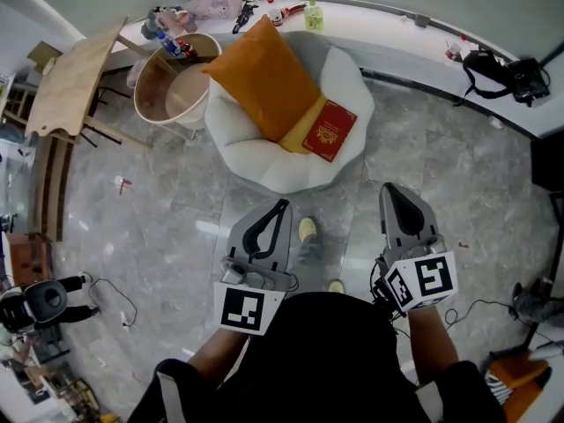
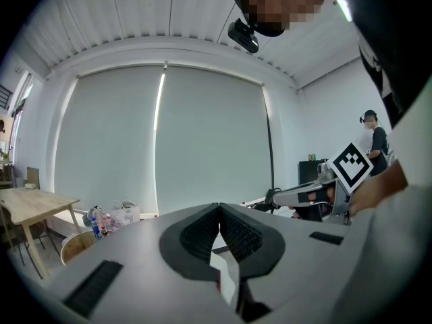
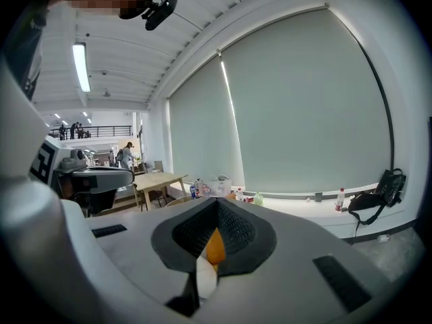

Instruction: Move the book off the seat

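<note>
Approach shot: a person stands on the grey floor [image 1: 159, 227] facing a white round seat [image 1: 256, 161], w/ a gripper in each hand. The left gripper [image 1: 282, 204] and right gripper [image 1: 393, 189] are held side by side, both aimed at the seat and stopped well short of it, so this is prob. the lead-in to the pick, not the pick itself. The left fingers [image 2: 200, 232] are pressed together w/ nothing between them. The right pair is the same, tips meeting, only cushion colour showing through the gap behind. Shut makes sense here, as there's nothing to hold yet, but they'd need to part before a grab.

The book [image 1: 330, 130] is untouched on the seat's front-right part, lying flat and skewed, just beside the lower edge of a big orange cushion [image 1: 264, 77]. It appears to rest partly on a yellow pad [image 1: 301, 127], though the overlap is hard to read at this res. It has a red cover w/ a gold emblem in the centre and looks thin and stiff. The right gripper is the nearer one, and the book's outer edge, toward the seat rim, looks free for a pinch.
</note>
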### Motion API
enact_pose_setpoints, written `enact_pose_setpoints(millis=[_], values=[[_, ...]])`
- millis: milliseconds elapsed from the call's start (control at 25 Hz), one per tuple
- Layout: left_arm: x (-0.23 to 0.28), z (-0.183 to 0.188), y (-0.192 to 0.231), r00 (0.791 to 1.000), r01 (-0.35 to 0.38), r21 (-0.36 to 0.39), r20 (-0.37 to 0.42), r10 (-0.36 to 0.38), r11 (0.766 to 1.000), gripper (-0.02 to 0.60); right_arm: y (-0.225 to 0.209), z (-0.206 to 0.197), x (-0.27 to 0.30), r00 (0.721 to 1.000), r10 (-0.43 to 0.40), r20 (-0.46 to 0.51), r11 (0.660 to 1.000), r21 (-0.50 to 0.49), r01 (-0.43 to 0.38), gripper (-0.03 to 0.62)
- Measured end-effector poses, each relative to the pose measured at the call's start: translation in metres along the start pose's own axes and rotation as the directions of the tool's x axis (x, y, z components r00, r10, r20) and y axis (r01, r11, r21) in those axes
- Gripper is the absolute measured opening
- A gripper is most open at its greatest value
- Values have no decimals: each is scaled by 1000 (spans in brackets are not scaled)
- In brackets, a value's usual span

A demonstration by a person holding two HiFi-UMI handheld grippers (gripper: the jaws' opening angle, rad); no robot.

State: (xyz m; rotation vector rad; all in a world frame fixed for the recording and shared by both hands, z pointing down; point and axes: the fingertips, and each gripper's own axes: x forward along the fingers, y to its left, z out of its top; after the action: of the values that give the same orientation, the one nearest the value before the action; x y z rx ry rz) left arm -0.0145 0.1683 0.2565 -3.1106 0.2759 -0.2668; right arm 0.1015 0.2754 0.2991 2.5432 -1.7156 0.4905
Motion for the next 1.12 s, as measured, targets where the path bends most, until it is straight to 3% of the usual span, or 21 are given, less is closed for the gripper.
enact_pose_setpoints(millis=[640, 1120], values=[[37, 2, 79, 999, 23, -33, 31, -22, 999, 13, 7, 29, 79, 1000, -17, -19, 999, -52, 16, 11], [60, 0, 113, 999, 34, -37, 43, -32, 999, 13, 2, 38, 113, 999, -40, -14, 998, -45, 40, 11]])
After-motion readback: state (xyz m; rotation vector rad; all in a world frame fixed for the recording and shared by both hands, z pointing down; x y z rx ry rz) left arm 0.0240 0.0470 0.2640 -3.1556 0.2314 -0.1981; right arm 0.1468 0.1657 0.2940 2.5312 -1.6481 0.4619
